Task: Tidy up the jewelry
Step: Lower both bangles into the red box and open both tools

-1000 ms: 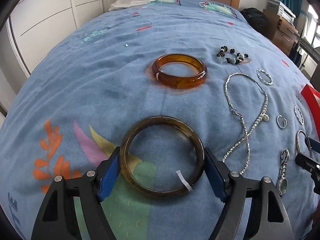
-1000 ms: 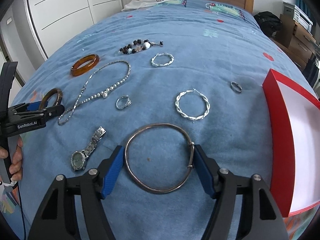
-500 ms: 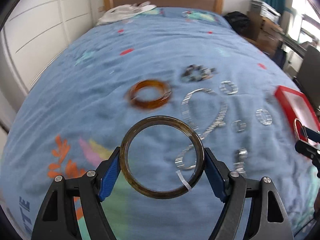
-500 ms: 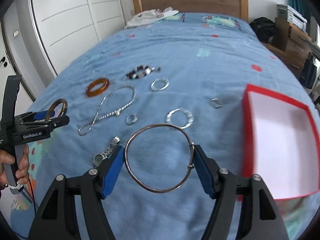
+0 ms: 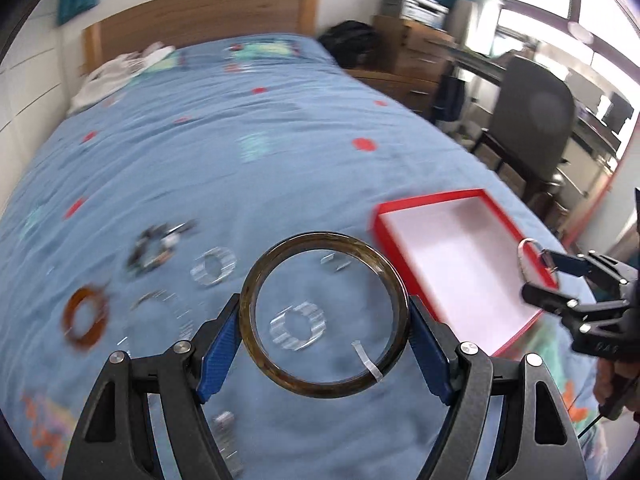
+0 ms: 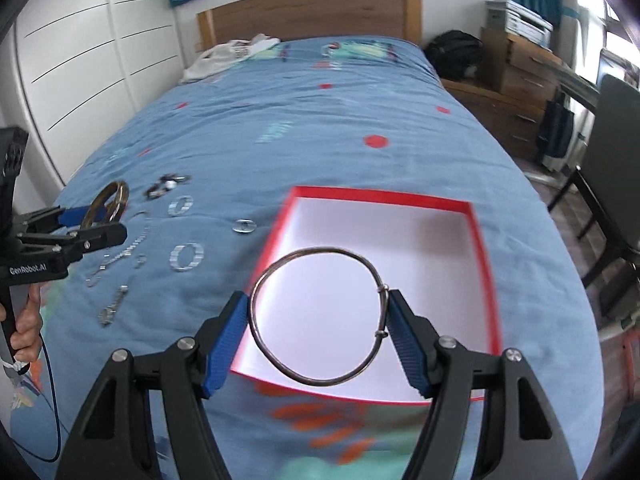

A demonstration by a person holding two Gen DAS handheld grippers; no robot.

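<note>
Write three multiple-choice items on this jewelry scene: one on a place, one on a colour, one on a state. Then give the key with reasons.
1. Where does the thin metal bangle appear in the right wrist view?
A. Flat on the blanket
B. In front of the box's white floor
C. On the headboard

2. What colour are the walls of the box?
A. Red
B. Green
C. Black

3. What state is the left claw in?
A. Open and bare
B. Shut with nothing in it
C. Shut on the dark bangle

Key: 1 B, the white floor shows through the ring, which the right claw holds by its sides. 2 A, a red rim frames the white inside. 3 C, both blue pads press the bangle's sides.
</note>
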